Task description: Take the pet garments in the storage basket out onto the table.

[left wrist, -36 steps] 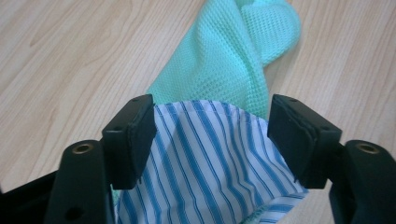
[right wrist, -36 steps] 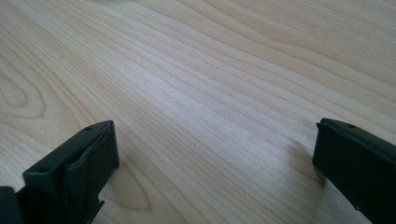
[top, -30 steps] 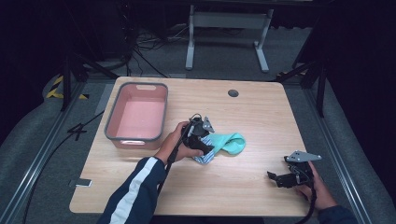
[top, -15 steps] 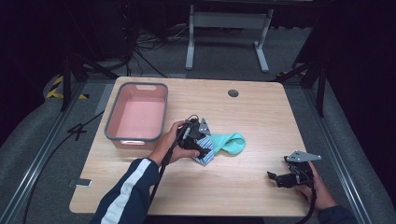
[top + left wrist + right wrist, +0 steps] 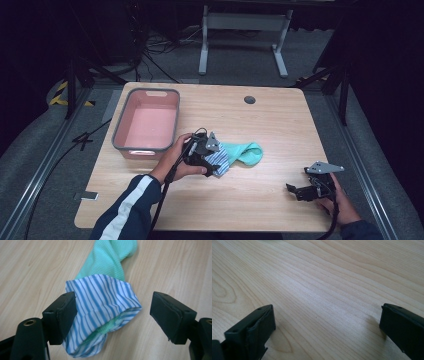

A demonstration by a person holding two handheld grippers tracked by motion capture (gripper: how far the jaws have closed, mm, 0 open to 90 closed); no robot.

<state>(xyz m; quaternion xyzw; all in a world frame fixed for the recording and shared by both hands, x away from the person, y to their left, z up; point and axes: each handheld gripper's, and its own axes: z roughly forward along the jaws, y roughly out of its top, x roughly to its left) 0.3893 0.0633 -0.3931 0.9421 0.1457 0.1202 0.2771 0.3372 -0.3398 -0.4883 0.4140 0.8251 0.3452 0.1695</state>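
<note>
A blue-and-white striped cloth (image 5: 102, 307) lies on the wooden table, folded around the near end of a mint-green waffle cloth (image 5: 110, 260). From above, the striped cloth (image 5: 220, 163) and the mint cloth (image 5: 245, 152) sit at mid-table. My left gripper (image 5: 210, 162) is just left of them and open (image 5: 113, 302). Its jaws have just been opening, and the striped cloth lies loose between them. The left pad overlaps the cloth's edge without pressing. My right gripper (image 5: 299, 191) rests open near the front right edge, with bare wood between its jaws (image 5: 327, 312).
A pink bin with a grey rim (image 5: 120, 135) stands at the table's left, close behind the left hand. A dark round grommet (image 5: 249, 99) sits near the far edge. A cable trails from the left gripper off the front edge.
The left hand has drawn back a little to the left, away from the cloths, and more of the striped cloth is uncovered. The right hand has kept still.
</note>
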